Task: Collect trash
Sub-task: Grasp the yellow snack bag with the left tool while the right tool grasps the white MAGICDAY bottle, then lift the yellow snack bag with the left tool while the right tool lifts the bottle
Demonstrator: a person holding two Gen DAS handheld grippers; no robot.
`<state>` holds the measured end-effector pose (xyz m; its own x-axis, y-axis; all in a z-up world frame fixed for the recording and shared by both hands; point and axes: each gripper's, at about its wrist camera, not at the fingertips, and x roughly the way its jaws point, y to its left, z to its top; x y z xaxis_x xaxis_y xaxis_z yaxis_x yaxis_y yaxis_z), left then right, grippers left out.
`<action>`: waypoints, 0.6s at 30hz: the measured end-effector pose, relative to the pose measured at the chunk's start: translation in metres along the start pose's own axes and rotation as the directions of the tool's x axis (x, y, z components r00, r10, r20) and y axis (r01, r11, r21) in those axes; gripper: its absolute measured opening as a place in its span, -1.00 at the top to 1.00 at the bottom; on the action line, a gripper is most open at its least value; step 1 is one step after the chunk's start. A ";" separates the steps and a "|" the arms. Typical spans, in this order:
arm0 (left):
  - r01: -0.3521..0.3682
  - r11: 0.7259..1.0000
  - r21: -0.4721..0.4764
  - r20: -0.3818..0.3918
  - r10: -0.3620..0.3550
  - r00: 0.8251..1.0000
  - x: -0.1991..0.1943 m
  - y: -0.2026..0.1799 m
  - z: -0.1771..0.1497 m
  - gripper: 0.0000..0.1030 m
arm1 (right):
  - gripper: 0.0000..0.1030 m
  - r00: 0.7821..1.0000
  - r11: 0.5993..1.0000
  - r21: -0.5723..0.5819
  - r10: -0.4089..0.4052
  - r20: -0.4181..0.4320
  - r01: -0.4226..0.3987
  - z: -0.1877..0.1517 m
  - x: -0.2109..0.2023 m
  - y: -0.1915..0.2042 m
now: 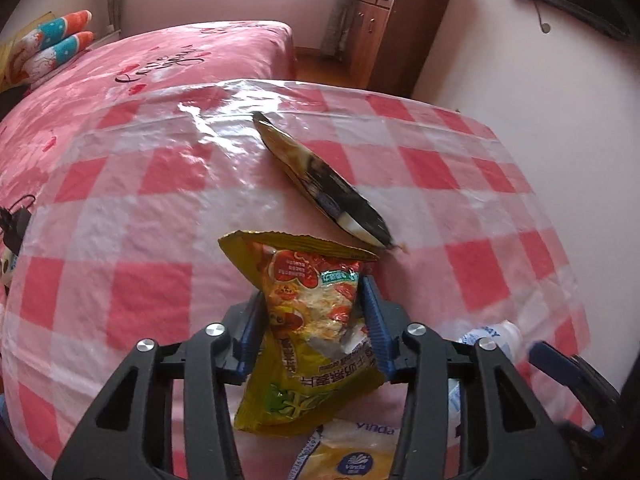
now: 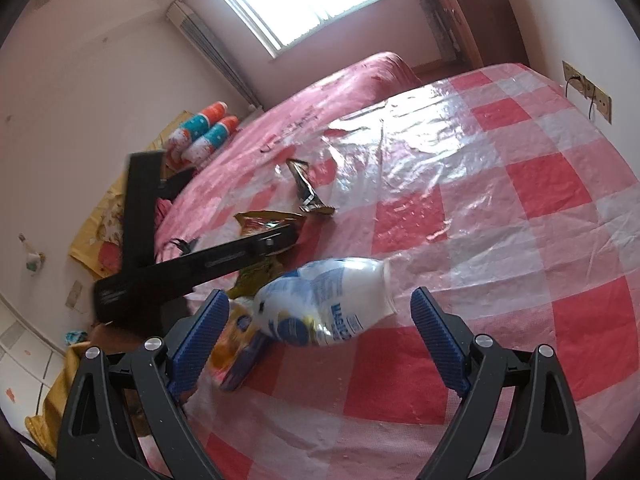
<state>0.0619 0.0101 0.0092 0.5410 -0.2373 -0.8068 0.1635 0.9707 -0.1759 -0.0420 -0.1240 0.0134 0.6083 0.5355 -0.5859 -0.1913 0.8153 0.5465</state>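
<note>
My left gripper (image 1: 314,320) is shut on a yellow snack bag (image 1: 312,332) and holds it over the checked table (image 1: 160,200); the bag also shows in the right wrist view (image 2: 264,222). A black and gold wrapper (image 1: 320,180) lies beyond it, also seen in the right wrist view (image 2: 306,192). My right gripper (image 2: 320,320) is open, its fingers on either side of a white and blue plastic bottle (image 2: 324,300) lying on its side. A yellow tissue pack (image 1: 352,452) lies below the bag, and it shows beside the bottle in the right wrist view (image 2: 236,344).
A bed with a pink cover (image 1: 140,64) and rolled pillows (image 1: 52,48) stands behind the table. A wooden cabinet (image 1: 392,28) stands at the back right. The left gripper's black body (image 2: 192,264) crosses the right wrist view.
</note>
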 end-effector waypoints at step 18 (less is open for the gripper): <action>0.054 0.995 -0.083 0.034 -0.052 0.998 -0.027 0.020 -0.025 0.19 | -0.85 0.982 0.974 -0.162 -0.174 -0.080 0.159 -0.003 0.036 0.026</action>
<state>0.0296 0.0365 0.0135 0.5595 -0.2882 -0.7771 0.1236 0.9561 -0.2656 -0.0273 -0.0824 0.0049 0.5688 0.4015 -0.7178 -0.2143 0.9149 0.3420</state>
